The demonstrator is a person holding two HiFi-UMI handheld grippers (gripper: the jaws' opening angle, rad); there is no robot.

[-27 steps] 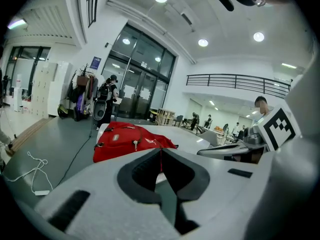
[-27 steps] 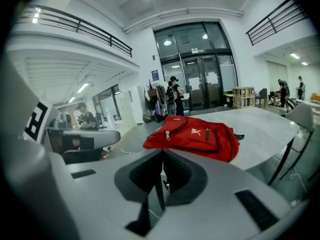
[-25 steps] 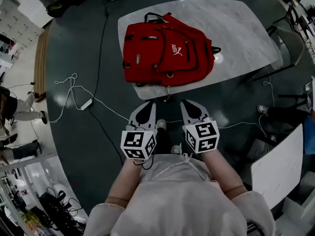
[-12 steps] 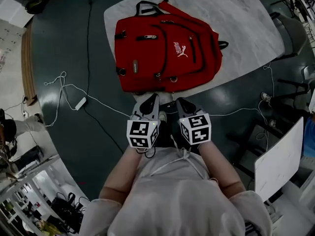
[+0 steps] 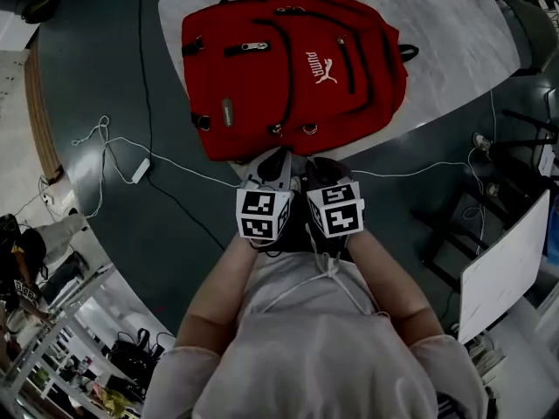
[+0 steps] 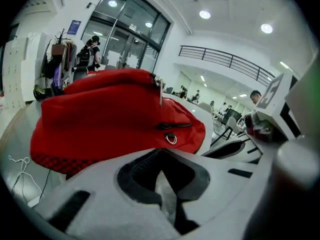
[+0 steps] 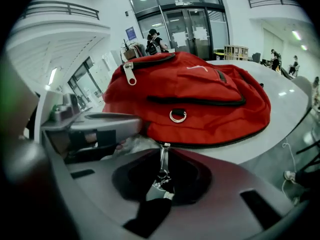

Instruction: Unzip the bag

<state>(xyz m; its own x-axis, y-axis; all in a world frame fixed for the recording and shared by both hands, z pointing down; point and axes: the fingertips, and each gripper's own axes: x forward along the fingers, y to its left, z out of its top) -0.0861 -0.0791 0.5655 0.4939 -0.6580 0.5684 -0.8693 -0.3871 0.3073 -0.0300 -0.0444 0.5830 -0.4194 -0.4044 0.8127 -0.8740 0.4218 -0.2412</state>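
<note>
A red backpack (image 5: 288, 68) lies flat on the white marble table (image 5: 454, 33), its bottom edge toward me. Both grippers sit side by side at that near edge. In the right gripper view my right gripper (image 7: 161, 176) is shut on a silver zipper pull (image 7: 162, 164) that hangs from the backpack's (image 7: 200, 94) black-zipped bottom seam. My left gripper (image 6: 161, 176) is shut too, with a pale crumpled bit of material pinched between its tips; the backpack (image 6: 110, 114) rises just beyond it. In the head view the left gripper (image 5: 278, 160) and right gripper (image 5: 316, 164) nearly touch.
A metal D-ring (image 7: 178, 115) hangs on the bag's bottom panel. White cables and a power adapter (image 5: 140, 170) trail over the dark floor to the left. A chair (image 5: 524, 33) stands beyond the table at right, a white board (image 5: 502, 269) leans at lower right.
Both grippers have moved forward from in front of my body to the bag's near edge and drawn closer together. The bag now fills more of the head view.
</note>
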